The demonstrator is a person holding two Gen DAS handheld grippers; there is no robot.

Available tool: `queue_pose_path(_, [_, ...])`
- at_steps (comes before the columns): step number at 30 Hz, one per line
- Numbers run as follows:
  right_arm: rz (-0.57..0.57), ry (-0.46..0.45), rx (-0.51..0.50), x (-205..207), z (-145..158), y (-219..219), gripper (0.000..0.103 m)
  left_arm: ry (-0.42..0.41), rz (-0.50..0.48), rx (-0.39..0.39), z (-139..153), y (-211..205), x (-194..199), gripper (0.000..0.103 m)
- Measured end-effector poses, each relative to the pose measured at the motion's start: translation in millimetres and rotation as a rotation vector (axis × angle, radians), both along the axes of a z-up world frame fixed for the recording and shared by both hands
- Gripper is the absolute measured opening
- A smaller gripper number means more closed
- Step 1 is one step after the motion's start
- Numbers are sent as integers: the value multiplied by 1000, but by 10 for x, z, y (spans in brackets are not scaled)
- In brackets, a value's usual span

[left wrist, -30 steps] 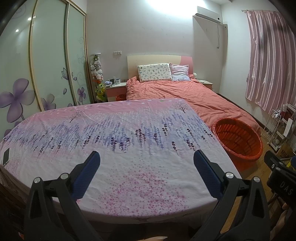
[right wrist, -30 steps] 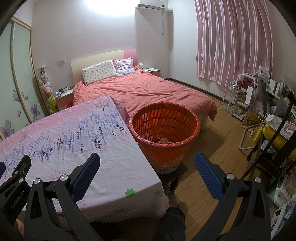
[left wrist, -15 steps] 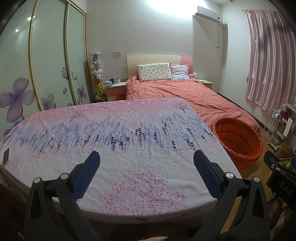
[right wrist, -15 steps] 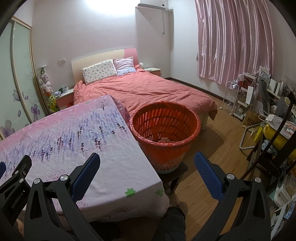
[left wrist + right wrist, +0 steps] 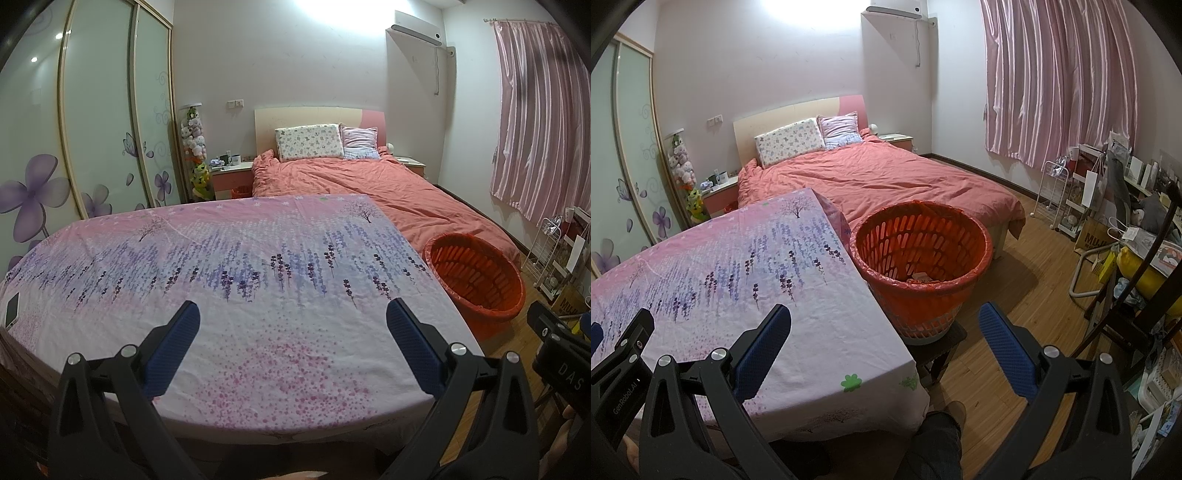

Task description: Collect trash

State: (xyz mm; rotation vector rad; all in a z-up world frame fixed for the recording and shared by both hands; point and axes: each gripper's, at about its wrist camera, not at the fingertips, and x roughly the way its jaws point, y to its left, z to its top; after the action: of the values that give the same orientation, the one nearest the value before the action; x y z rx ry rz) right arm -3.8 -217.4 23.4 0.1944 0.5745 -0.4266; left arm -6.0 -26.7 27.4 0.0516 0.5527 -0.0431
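Left wrist view shows the left gripper [image 5: 290, 325] spread wide and empty over the floral tablecloth [image 5: 236, 266], while the right gripper [image 5: 884, 328], equally wide and empty, faces the orange basket [image 5: 975, 266] beside the table, scraps [image 5: 919, 277] inside.

Your left wrist view faces the floral-clothed table [image 5: 258, 280]; right view angles toward 2 o'clock; both share the orange slatted plastic basket [image 5: 923, 254].

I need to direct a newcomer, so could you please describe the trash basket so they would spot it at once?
Find the table with the lavender-print cloth; at its right edge, before the pink bed, stands the basket. It is round, slotted and bright orange-red, raised on a dark stool.
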Motion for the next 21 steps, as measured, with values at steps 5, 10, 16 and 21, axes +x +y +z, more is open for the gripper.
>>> queue_pose_path(5, [0, 0, 1, -1, 3, -2, 101, 0, 1, 1, 1, 0, 1, 99])
queue_pose_path(10, [0, 0, 0, 0, 6, -2, 101, 0, 0, 0, 3, -3, 0, 99])
queue_pose_path(16, [1, 2, 0, 5, -19, -1, 101, 0, 0, 0, 7, -7, 1, 99])
queue_pose_path(21, [2, 2, 0, 8, -18, 2, 101, 0, -1, 0, 6, -10, 3, 99])
